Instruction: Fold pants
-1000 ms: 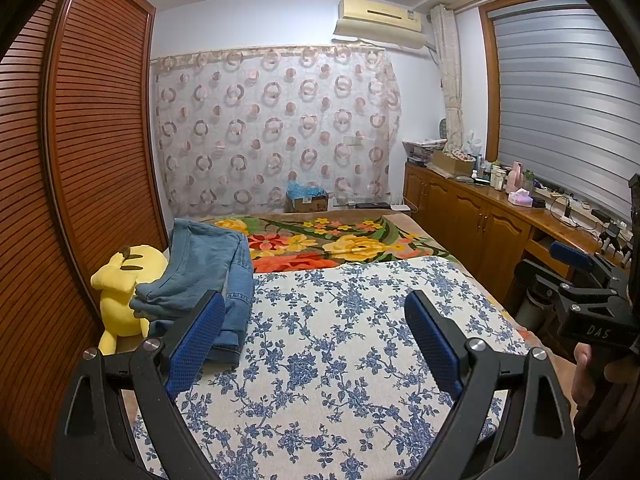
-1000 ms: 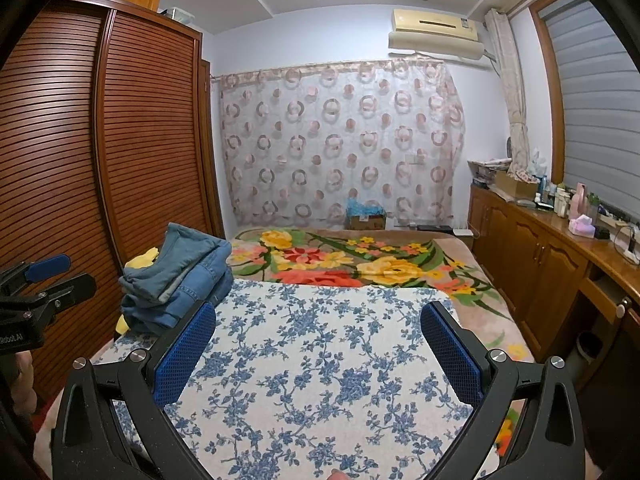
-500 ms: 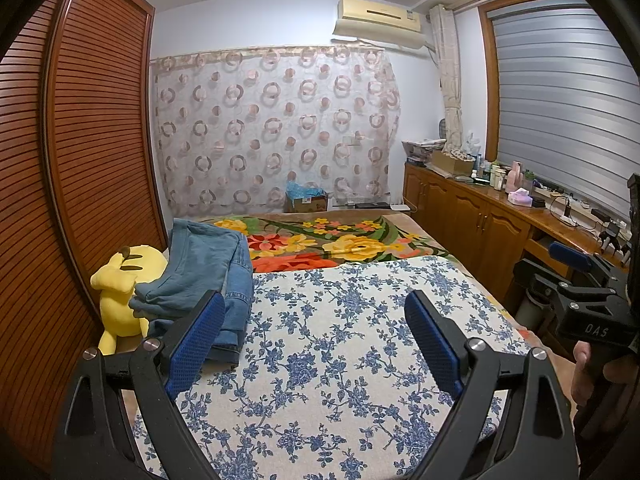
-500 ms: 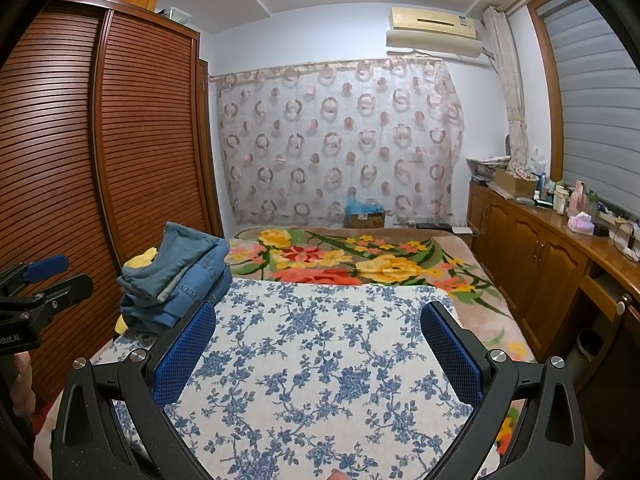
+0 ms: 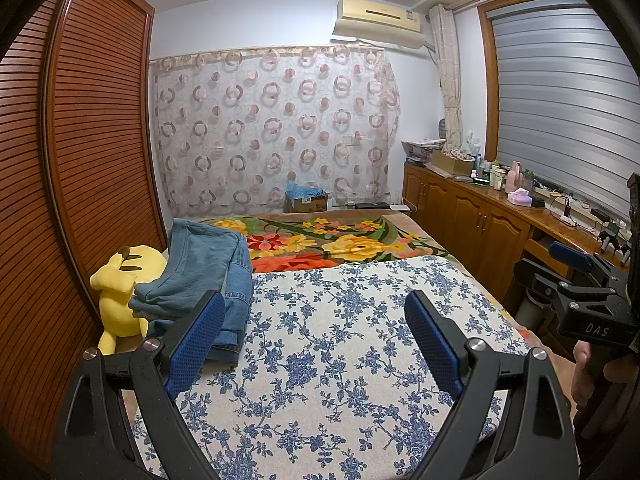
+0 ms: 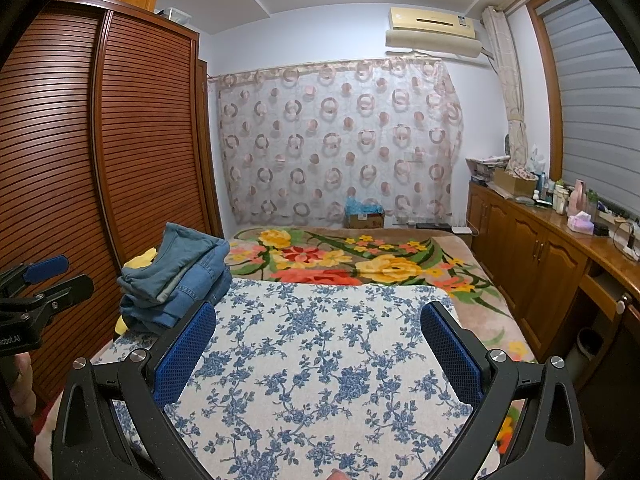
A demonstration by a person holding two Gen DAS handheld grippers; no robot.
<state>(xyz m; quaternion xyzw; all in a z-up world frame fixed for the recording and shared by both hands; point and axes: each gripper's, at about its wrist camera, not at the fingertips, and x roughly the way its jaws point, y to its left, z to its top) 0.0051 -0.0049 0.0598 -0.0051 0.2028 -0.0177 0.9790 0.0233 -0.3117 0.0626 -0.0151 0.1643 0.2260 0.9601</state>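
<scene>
Left gripper [image 5: 312, 328] is hovering over the bed, jaws spread wide, nothing between the blue pads [image 5: 196, 340]. Right gripper [image 6: 320, 336] is doing the same, jaws spread wide and empty, pads [image 6: 450, 344] clear of the cloth.

Pants [image 5: 200, 276], blue denim, are sitting in a folded stack at about 10 o'clock from the left gripper, on the left edge of the bed, partly overlapping the blue-flowered sheet [image 5: 340, 360]. In the right wrist view the same stack [image 6: 176, 280] is lying at 10 o'clock too, just past the left pad tip. No jaw is touching the pants.

Yellow plush toy [image 5: 120, 288] is lying just beside the pants at 9 o'clock, wedged between the stack and the slatted wardrobe [image 5: 80, 160]; pants are leaning on it. Bright floral blanket [image 5: 340, 244] is covering the far half of the bed at 12 o'clock, the flowered sheet overlapping its near edge.

Right gripper is showing in the left wrist view at 3 o'clock, a hand [image 5: 588, 376] gripping its handle. Left gripper is showing in the right wrist view at 9 o'clock, held by a hand [image 6: 22, 384].

Wooden bench [image 5: 500, 208] along the right wall at 2 o'clock is carrying bottles and a tissue box. Circle-print curtain [image 5: 276, 128] is hanging at 12 o'clock.
</scene>
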